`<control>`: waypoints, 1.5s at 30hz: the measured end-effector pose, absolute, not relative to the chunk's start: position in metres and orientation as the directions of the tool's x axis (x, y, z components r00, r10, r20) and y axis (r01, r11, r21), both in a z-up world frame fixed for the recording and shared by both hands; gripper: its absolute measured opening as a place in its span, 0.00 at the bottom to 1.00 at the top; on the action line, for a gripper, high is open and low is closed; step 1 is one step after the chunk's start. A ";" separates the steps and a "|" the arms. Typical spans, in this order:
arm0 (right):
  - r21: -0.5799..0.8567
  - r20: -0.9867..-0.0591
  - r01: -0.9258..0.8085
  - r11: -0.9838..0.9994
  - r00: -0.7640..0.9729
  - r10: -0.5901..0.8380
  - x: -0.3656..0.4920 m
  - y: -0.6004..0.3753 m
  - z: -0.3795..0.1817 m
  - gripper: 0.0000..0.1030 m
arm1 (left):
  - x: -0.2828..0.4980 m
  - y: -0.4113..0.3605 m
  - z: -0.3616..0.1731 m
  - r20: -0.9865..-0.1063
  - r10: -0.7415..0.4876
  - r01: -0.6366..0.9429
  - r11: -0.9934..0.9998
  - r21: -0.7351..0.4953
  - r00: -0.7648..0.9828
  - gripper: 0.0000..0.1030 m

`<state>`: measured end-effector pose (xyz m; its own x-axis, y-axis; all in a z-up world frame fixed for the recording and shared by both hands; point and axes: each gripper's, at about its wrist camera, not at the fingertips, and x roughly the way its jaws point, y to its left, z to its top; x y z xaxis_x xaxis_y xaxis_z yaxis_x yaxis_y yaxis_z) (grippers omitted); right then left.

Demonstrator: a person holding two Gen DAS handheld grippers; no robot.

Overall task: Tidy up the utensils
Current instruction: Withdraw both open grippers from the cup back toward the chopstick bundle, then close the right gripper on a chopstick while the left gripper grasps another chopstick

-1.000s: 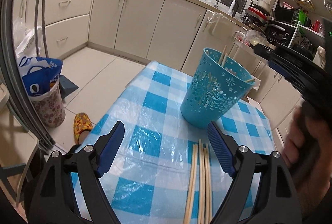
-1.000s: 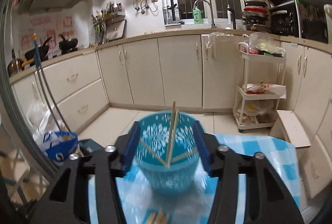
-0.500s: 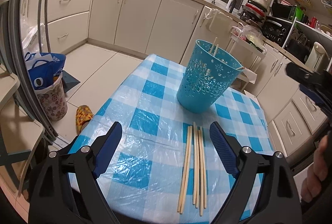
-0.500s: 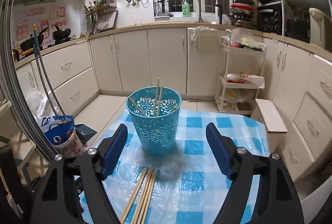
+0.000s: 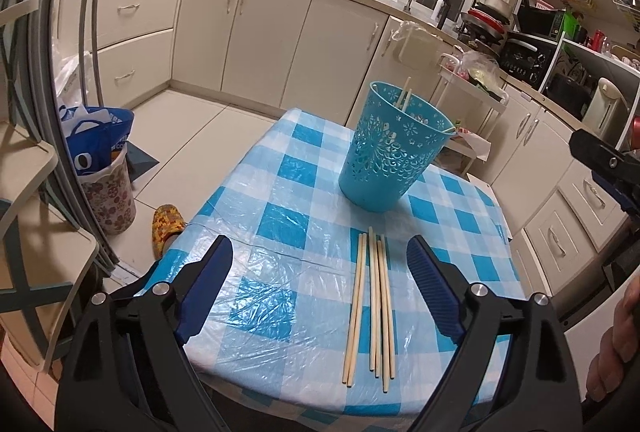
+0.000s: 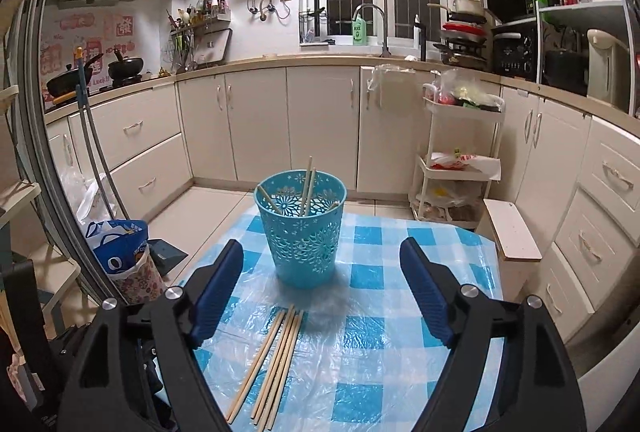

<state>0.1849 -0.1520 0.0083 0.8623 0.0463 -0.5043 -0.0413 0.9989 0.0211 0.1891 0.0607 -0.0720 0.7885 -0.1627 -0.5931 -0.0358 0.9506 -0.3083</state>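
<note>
Right gripper (image 5: 612, 167) mostly cut off at left view's edge, jaws unseen.

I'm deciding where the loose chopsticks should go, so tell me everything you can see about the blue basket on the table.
The blue basket is a round, tapered tub of what looks like plastic, its wall pierced with flower and star cut-outs. It stands upright on the checked tablecloth, toward the table's far end. A few chopsticks lean inside it, tips above the rim. More chopsticks lie flat on the cloth in front of it, not touching it. Nothing grips it.
</note>
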 end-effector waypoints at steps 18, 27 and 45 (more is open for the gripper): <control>0.142 -0.721 -0.110 0.984 0.669 0.179 0.204 -0.163 -0.092 0.34 | 0.171 0.066 -0.084 -0.626 -0.160 -0.032 0.958 -0.283 0.763 0.84; 0.175 -0.803 -0.119 0.977 0.556 0.212 0.248 -0.142 -0.165 0.22 | 0.182 0.069 -0.107 -0.678 -0.147 -0.056 0.962 -0.268 0.720 0.85; 0.147 -0.829 -0.215 0.965 0.505 0.239 0.271 -0.145 -0.197 0.08 | 0.274 0.001 -0.151 -0.783 -0.108 0.093 0.994 -0.065 0.613 0.85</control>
